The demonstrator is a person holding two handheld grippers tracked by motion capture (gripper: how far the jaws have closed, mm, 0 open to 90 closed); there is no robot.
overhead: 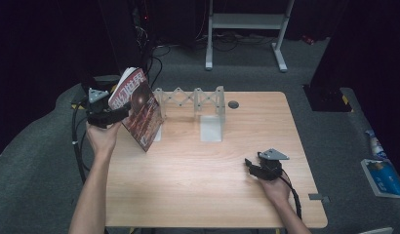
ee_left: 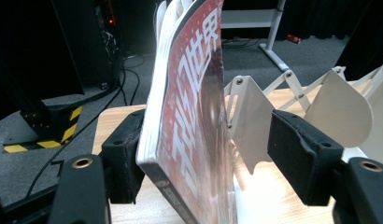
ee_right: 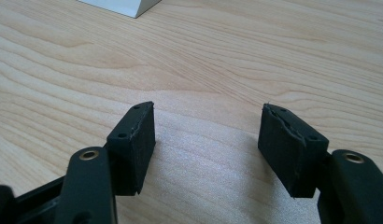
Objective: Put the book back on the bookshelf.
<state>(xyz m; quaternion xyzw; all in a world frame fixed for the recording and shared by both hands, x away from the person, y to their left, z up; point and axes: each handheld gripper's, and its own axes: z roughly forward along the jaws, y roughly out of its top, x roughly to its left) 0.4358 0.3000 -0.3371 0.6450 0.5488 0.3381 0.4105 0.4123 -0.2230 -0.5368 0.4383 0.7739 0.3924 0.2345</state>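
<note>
Wooden table (overhead: 198,161), magazine (overhead: 139,109) between open jaws

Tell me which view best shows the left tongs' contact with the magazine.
Left gripper view: the magazine stands between the left tongs, touching one pad; the other stands clear. The high view shows tongs and magazine small, contact unreadable. The right gripper view shows bare table.

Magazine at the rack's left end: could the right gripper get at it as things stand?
Probably yes: the right gripper rests open over bare table, nothing between it and the magazine, though the left gripper already straddles it.
</note>
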